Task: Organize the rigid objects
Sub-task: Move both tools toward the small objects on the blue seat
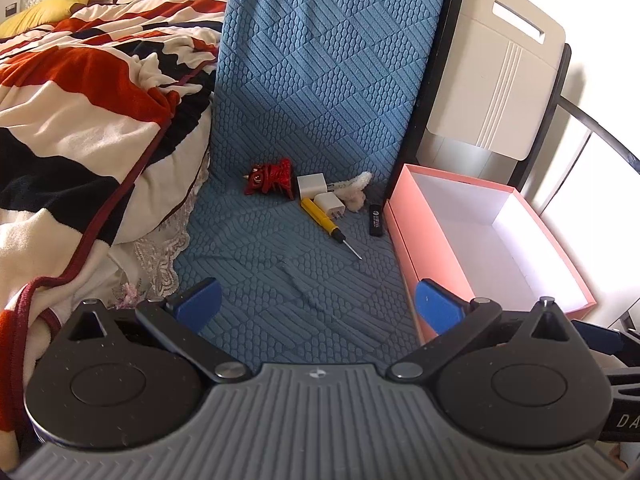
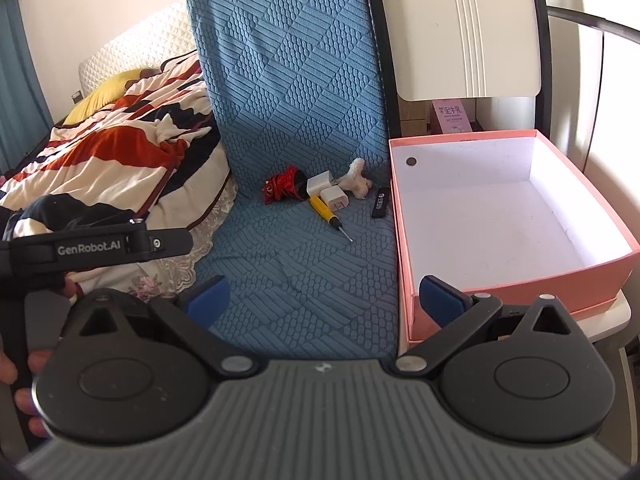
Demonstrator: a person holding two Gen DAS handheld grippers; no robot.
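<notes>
Both grippers, left [image 1: 316, 306] and right [image 2: 324, 298], hang wide open and empty; small items [image 1: 320, 200] lie clustered beside the empty box [image 1: 492, 240], likely awaiting sorting.

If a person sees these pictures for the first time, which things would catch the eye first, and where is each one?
First the open pink box, white inside and holding nothing, which stands at the right edge of the blue textured seat cover. Next the small cluster near the seat back: a red figurine, two white chargers, a yellow screwdriver, a white fuzzy item and a black stick. At left lies a red, white and black striped blanket.
</notes>
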